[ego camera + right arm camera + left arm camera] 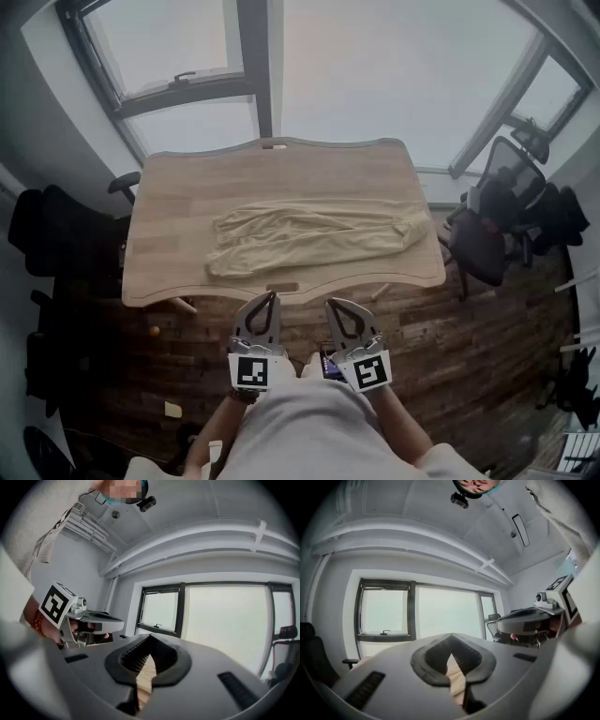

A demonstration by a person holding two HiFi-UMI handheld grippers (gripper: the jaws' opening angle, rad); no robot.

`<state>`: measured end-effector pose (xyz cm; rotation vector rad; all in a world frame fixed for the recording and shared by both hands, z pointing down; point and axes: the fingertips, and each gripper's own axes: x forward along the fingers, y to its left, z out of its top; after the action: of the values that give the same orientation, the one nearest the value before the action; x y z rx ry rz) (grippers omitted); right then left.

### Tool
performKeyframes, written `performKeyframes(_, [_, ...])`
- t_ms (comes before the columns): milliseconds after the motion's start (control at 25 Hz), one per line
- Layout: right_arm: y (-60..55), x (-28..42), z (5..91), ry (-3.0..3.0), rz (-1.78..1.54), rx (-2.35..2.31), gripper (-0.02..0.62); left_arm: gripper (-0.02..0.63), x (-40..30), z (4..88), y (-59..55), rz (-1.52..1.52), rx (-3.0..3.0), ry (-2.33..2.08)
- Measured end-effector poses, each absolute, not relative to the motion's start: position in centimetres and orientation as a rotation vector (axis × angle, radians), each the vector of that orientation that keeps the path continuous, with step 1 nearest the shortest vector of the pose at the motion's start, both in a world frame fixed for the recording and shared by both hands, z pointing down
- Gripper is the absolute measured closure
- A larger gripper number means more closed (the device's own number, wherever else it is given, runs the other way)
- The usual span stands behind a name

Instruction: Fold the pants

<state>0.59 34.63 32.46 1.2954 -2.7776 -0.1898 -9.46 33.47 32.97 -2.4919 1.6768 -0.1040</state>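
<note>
Held level and side by side close to the person's body, the left gripper [271, 298] and the right gripper [332, 305] each have their jaws pressed together on nothing. This looks like a ready pose, since neither reaches the table. Just beyond them a wooden table [169, 202] carries the pale beige pants [314, 236], spread loosely across its middle and not yet folded. No box, basket or other container shows, and large windows [375, 66] lie past the table.

Head view high above table [187, 202], gripper views level toward windows [440, 616]
</note>
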Motion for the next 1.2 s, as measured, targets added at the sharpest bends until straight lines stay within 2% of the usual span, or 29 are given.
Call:
performKeyframes(280, [32.7,-0.7,34.2,-2.764,-0.092,1.277,0.591,0.600,-11.7,35.2,31.7,-0.108,-2.529,1.738])
performKeyframes(680, [28.2,-0.7,36.9,-2.703,-0.026,1.237,0.589,0.598,-15.5,40.8,28.9,-0.310,-2.579,1.846])
performKeyframes(1200, [15.0,7.1,40.8,-2.688,0.093,1.146,0.586,0.584,-12.0,46.1,19.6,-0.557,-2.534,1.995])
